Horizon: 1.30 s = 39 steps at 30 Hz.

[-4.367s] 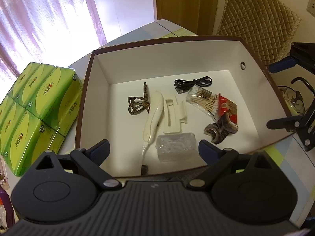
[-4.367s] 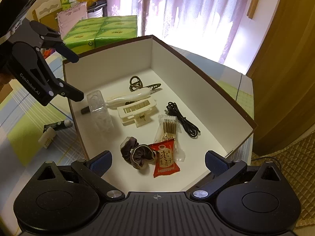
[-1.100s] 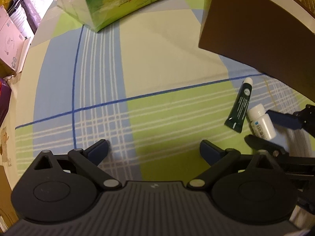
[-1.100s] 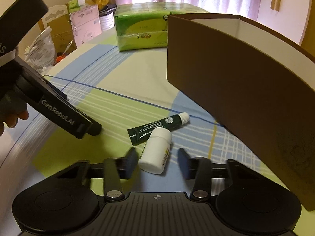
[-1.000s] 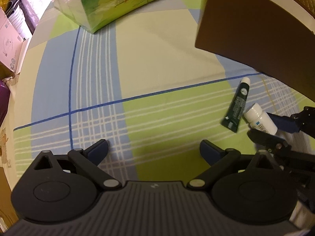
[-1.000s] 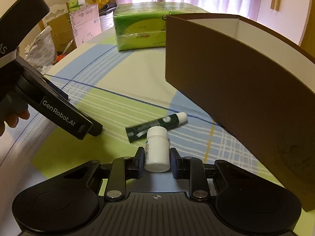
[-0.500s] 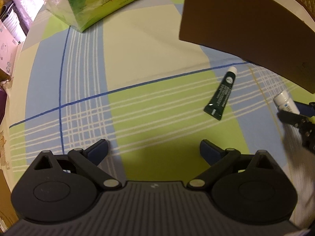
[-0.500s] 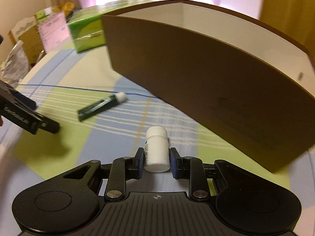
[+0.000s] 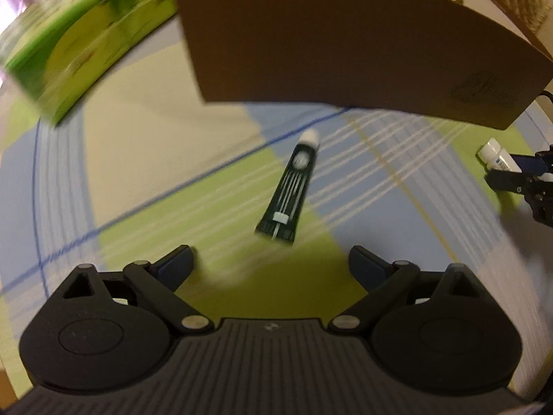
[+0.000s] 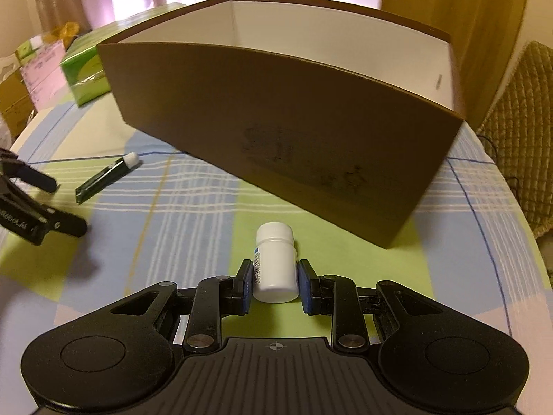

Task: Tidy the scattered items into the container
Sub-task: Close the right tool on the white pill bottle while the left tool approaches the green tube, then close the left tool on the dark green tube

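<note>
- The table (image 10: 193, 200), covered by a checked cloth, is seen under everything; a green pack (image 9: 86, 38) is set at its far side.
- The box (image 10: 283, 121), brown outside and white inside, is stood on the cloth with its near wall turned to both cameras; its contents are hidden from here.
- The right gripper (image 10: 274, 283) is clamped on the bottle (image 10: 275, 263), which a second ago was lying on the cloth against the tube and is now carried clear of it, nearer the box's wall.
- The left gripper (image 9: 269, 263) is held with its jaws wide apart and nothing between them; it has been brought round so that the tube is now straight ahead of it, where a second ago the tube was off to one side.
- The tube (image 9: 290, 193), dark green with a white cap, is left alone on the cloth, just short of the box and untouched.
- By this change one of the two loose items is judged secured for the box, and the other is lined up for pickup.
</note>
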Available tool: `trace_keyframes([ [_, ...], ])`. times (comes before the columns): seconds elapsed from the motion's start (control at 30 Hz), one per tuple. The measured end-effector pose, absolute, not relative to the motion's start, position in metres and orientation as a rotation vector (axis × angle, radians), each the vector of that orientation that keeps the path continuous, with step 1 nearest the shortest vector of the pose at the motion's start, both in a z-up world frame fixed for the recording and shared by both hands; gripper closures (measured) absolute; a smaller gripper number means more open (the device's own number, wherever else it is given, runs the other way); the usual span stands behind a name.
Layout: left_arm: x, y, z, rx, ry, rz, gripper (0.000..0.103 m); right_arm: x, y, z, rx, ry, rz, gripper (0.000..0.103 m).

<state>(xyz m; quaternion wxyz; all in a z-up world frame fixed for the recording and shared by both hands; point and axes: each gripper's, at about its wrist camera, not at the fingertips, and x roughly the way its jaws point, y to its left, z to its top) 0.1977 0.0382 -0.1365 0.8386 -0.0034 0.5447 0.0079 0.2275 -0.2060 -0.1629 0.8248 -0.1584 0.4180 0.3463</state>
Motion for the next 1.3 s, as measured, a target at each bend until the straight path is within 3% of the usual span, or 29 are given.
trace_keyframes([
  [0.5, 0.238, 0.012, -0.135, 0.025, 1.067, -0.077, 0.039, 0.246, -0.232, -0.159, -0.295, 0.898, 0.686, 0.074],
  [0.67, 0.236, 0.009, -0.134, 0.023, 1.060, -0.077, 0.043, 0.246, -0.230, -0.159, -0.299, 0.899, 0.691, 0.074],
  [0.73, 0.234, 0.007, -0.133, 0.022, 1.056, -0.085, 0.051, 0.246, -0.230, -0.159, -0.301, 0.899, 0.695, 0.074],
  [0.87, 0.228, 0.002, -0.131, 0.020, 1.049, -0.103, 0.087, 0.247, -0.230, -0.159, -0.304, 0.900, 0.704, 0.074],
  [1.3, 0.187, -0.009, -0.128, -0.065, 1.061, -0.083, 0.087, 0.248, -0.233, -0.159, -0.312, 0.893, 0.732, 0.074],
])
